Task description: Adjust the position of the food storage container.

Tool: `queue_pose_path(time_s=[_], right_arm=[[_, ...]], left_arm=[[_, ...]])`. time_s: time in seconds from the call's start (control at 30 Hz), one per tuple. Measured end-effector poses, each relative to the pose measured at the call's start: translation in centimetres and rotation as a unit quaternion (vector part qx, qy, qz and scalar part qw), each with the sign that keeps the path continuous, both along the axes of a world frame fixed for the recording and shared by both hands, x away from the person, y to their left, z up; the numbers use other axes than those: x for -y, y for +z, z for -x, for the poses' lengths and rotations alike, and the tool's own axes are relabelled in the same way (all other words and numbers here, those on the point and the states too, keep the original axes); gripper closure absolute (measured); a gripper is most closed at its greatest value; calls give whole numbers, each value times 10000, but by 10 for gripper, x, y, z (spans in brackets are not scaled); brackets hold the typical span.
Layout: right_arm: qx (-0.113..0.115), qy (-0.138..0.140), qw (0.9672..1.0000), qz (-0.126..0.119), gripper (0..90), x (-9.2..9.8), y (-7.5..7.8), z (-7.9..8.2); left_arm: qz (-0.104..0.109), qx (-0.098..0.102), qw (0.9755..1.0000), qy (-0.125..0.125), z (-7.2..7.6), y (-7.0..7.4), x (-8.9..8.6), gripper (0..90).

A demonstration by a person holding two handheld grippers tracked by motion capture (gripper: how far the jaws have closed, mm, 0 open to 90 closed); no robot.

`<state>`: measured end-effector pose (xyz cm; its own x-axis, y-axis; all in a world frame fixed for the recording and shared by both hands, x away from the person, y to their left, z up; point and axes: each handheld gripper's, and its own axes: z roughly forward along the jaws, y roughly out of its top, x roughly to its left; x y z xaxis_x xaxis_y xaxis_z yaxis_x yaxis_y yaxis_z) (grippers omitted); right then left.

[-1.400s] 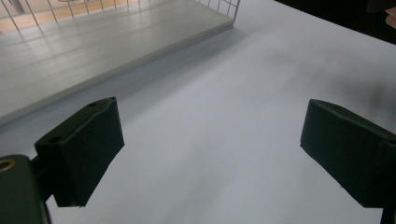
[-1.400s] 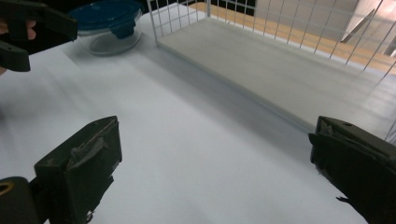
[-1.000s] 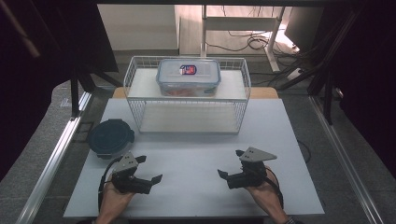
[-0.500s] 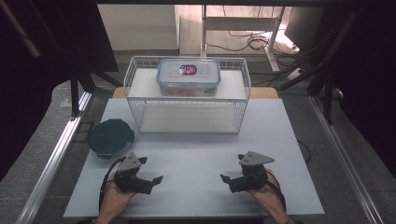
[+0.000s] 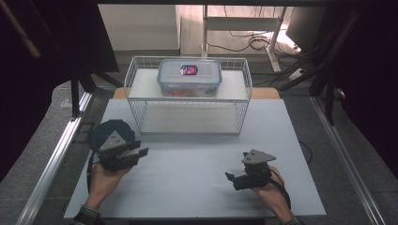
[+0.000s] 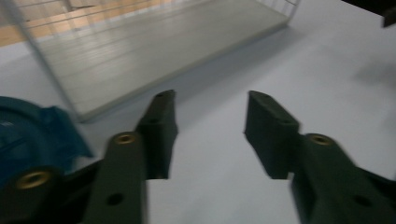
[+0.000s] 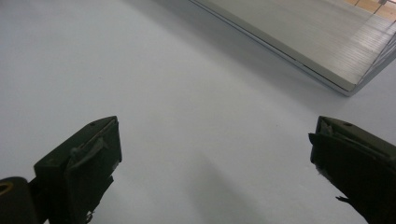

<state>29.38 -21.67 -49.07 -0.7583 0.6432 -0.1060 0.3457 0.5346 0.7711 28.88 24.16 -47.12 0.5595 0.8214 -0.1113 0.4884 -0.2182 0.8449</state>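
My left gripper [image 5: 141, 152] hovers at the table's left, its body over the near edge of a dark blue round object [image 5: 104, 131]. Its jaws have just been closing and now stand partly apart with nothing between them; in the left gripper view [image 6: 210, 105] only bare table lies in the gap, and the blue object [image 6: 28, 135] sits to their left. My right gripper [image 5: 231, 179] rests low near the front right, jaws wide apart over bare white table [image 7: 215, 140]. A clear lidded container [image 5: 189, 76] with a red and blue label stands on the top shelf of a white wire rack [image 5: 133, 110].
The wire rack spans the back middle of the white table board [image 5: 187, 173]; its lower shelf [image 6: 154, 51] is bare. A metal rail [image 5: 56, 154] runs along the left side. Table edges lie close behind both hands.
The left gripper has moved away from me and leftward, rising over the blue object, and its jaws have narrowed. The right gripper has stayed nearly in place.
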Motion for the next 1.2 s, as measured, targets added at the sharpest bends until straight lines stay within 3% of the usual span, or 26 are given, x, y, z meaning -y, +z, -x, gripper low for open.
queue_pose_path(time_s=[0.03,0.07,0.1,0.2,0.33,0.4,0.47,0.5,0.57,0.6,0.8,0.9,0.93,0.97,1.07,1.17,1.2], right_arm=[[0,0,10000,0,16,0,0,0],[0,6,10000,14,17,0,0,0],[0,20,10000,54,17,-1,0,0],[-12,62,9999,129,19,-2,-1,0],[-46,106,9997,224,25,-3,-3,0],[-29,130,9995,291,25,-5,-3,1],[-5,163,9992,365,25,-7,-3,2],[-2,180,9991,373,25,-7,-4,2],[-16,199,9990,388,25,-8,-4,2],[-16,199,9990,388,25,-8,-4,2],[-52,206,9988,430,26,-7,-6,1],[-67,231,9986,469,26,-8,-7,2],[-81,253,9984,491,27,-9,-7,2],[-81,253,9984,491,27,-9,-7,2],[-101,263,9982,521,27,-9,-9,1],[-117,267,9982,532,27,-10,-9,1],[-125,283,9979,560,28,-10,-10,1]], left_arm=[[0,0,10000,0,0,0,0,678],[36,-39,10000,60,-4,1,-6,678],[123,-116,9997,167,-12,3,-17,781],[175,-163,9992,312,-23,4,-31,891],[228,-166,9988,392,-33,5,-44,897],[415,-213,9982,365,-41,5,-53,898],[412,-306,9973,521,-54,4,-66,897],[412,-306,9973,521,-54,4,-66,897],[364,-381,9952,821,-66,3,-83,898],[364,-381,9952,821,-66,3,-83,898],[187,-479,9871,1514,-82,-6,-117,898],[76,-530,9814,1842,-86,-14,-131,898],[48,-617,9781,1985,-88,-20,-139,898],[48,-617,9781,1985,-88,-20,-139,897],[-37,-834,9744,2087,-95,-33,-148,897],[-127,-939,9741,2054,-98,-37,-149,899],[-17,-956,9738,2065,-98,-39,-150,900]])
